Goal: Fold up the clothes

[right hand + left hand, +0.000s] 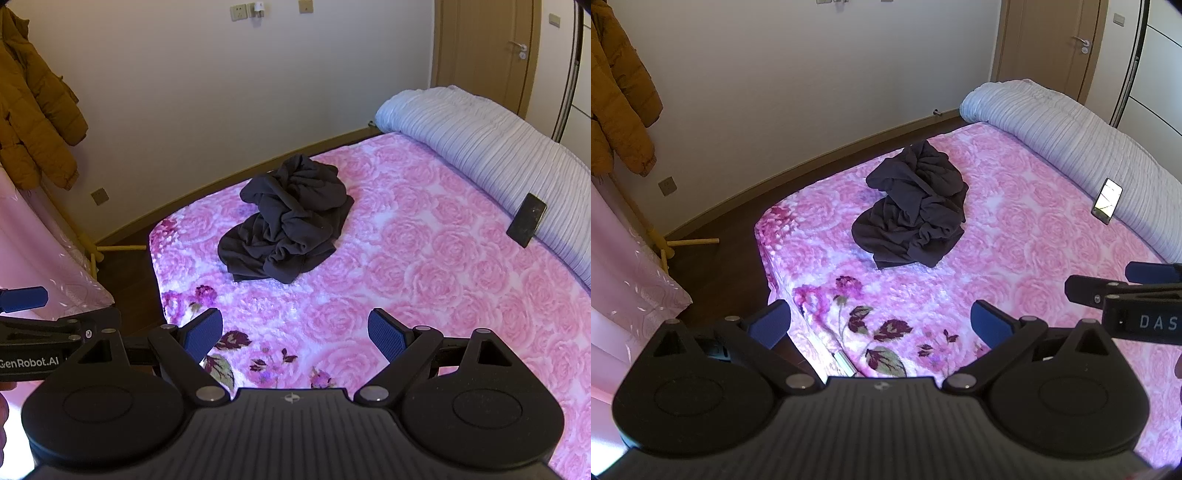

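Observation:
A dark grey garment lies crumpled in a heap on the pink rose-patterned bed cover; it also shows in the right wrist view. My left gripper is open and empty, above the bed's near corner, well short of the garment. My right gripper is open and empty, also over the near part of the bed cover. The right gripper's side shows at the right edge of the left wrist view, and the left gripper's side shows at the left edge of the right wrist view.
A rolled white striped duvet lies along the bed's far right side with a phone leaning against it. A brown jacket hangs at the left on a wooden stand. A pink curtain hangs at the left. A door is behind.

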